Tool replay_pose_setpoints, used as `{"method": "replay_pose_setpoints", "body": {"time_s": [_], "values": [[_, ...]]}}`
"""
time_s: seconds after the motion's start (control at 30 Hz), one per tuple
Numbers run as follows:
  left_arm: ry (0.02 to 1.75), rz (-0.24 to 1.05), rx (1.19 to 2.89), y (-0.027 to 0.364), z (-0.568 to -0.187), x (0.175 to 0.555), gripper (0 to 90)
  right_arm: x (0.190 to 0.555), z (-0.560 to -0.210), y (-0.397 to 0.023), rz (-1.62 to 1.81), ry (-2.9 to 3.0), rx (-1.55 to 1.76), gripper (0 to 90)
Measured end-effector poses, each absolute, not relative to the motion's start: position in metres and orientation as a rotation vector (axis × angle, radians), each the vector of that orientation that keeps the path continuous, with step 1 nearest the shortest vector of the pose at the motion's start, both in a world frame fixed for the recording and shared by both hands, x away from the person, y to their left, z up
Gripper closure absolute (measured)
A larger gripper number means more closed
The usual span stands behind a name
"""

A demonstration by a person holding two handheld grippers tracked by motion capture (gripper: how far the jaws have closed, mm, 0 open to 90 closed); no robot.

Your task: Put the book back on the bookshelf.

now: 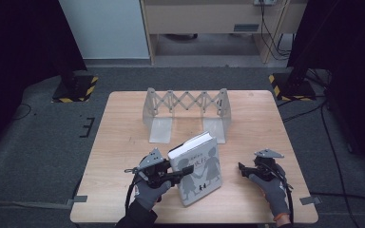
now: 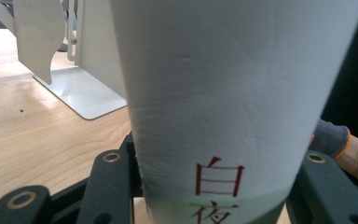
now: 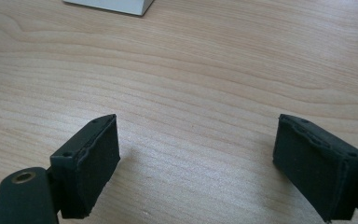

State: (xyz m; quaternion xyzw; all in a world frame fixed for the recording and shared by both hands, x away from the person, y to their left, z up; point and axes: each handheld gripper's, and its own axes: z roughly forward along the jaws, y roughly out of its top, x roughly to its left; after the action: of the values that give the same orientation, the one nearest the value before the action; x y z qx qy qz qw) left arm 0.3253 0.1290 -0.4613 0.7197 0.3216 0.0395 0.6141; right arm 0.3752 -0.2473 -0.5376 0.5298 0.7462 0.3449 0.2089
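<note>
Dark grey carpet is surrounding a pale wooden table (image 1: 123, 142) that is filling the middle of the high view, with black stands on yellow-striped bases sitting at the upper left and upper right of the frame. Near the top centre of the tabletop, a white expanding book rack (image 1: 186, 111) is standing with its scissor-lattice back stretched between two end plates.

Just below the rack, slightly right of centre, a white book (image 1: 197, 171) with grey silhouettes of two figures on its cover is standing tilted, its lower edge resting on the wood and its top leaning toward the rack. The left gripper (image 1: 183, 172), held in a gloved hand at the lower left of centre, is pinching the book at its left edge. In the left gripper view the book's spine (image 2: 223, 93) with red characters is sitting squeezed between the two black jaws, and the rack's end plate (image 2: 81, 91) is showing at the upper left.

At the lower right of the high view, the right gripper (image 1: 241, 169) is hovering beside the book, apart from it. In the right gripper view its jaws are standing spread wide over bare wood, nothing between the pads (image 3: 95, 158).
</note>
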Motion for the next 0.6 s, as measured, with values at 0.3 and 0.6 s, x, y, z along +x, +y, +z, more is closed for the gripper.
{"method": "replay_pose_setpoints", "body": {"time_s": [0.3, 0.6], "values": [[0.730, 0.117, 1.648, 0.1260, -0.4615, 0.3202, 49.3, 0.3751, -0.5383, -0.2428, 0.899, 2.093, 1.441, 10.8], [0.721, 0.120, 1.651, 0.1240, -0.4603, 0.3186, 49.0, 0.3767, -0.5390, -0.2436, 0.880, 2.078, 1.466, 6.5]]}}
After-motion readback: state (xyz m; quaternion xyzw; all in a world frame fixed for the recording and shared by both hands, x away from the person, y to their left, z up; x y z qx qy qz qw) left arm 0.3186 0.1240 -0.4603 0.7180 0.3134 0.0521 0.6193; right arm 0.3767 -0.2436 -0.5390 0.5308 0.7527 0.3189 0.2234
